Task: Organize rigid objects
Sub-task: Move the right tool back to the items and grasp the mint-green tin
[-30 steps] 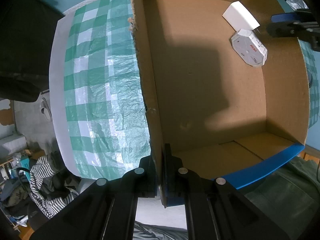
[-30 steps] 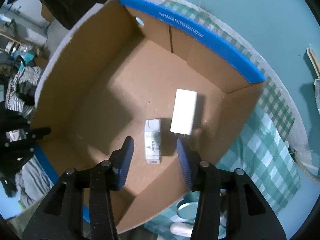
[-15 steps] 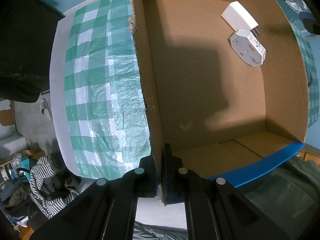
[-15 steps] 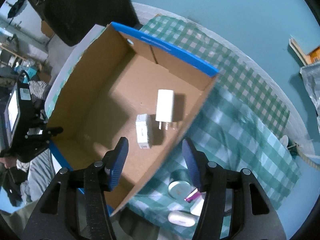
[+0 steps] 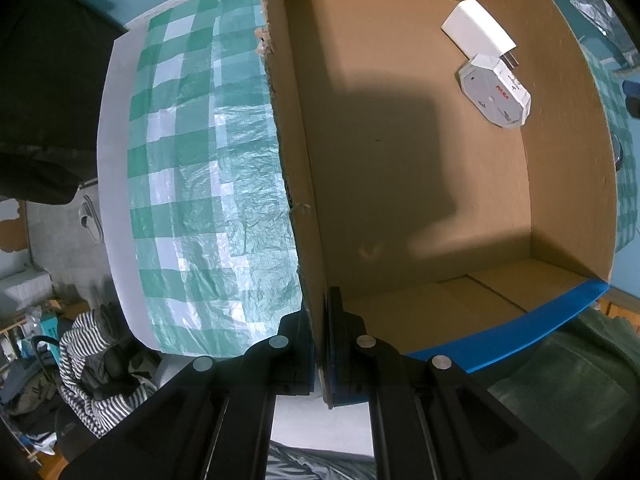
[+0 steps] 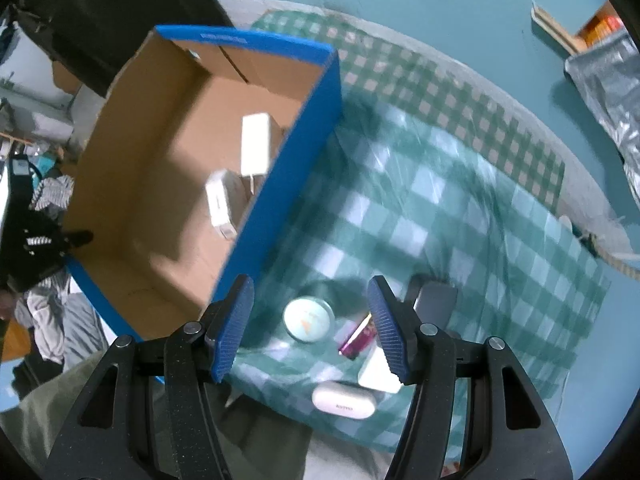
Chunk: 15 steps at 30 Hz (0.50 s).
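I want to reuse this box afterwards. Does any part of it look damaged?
Yes. The cardboard box has a ragged, torn top edge along the wall beside the checked cloth, with another nick lower down.

Matt brown cardboard box [image 5: 420,168] with torn, fibrous edge and smooth blue outer skin. Thin crinkled plastic tablecloth [image 5: 208,184], glossy, checked green and white. Smooth white plastic charger [image 5: 478,34]; printed paper-faced octagonal pack [image 5: 494,94]. Ribbed blue pads [image 6: 234,326] on matt black plastic gripper frames.
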### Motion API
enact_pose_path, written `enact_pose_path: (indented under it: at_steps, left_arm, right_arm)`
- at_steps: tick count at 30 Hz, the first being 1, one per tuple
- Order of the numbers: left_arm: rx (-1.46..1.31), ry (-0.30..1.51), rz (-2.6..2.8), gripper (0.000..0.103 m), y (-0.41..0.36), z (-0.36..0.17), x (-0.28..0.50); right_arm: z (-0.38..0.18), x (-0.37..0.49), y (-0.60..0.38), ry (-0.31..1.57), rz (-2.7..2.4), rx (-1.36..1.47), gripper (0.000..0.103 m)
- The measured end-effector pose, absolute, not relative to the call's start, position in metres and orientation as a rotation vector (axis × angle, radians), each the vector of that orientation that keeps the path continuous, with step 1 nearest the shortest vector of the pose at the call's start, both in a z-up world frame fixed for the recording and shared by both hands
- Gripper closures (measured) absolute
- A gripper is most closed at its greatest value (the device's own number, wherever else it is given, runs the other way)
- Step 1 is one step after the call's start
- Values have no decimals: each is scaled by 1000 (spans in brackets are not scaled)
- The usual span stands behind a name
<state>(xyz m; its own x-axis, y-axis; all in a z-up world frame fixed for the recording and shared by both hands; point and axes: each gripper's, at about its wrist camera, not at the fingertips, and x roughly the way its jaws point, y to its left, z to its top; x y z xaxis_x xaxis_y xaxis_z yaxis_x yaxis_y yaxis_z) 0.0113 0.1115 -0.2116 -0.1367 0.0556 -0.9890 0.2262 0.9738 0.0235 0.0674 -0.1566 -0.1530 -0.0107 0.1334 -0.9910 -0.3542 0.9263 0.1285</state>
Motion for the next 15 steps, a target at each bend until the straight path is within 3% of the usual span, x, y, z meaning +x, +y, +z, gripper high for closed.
enact_pose_path:
  at_steps: [15]
  left_arm:
    - [210, 1711, -150, 98, 110, -212, 11]
  right_arm:
    - [-202, 40, -155, 1610, 414, -247, 43]
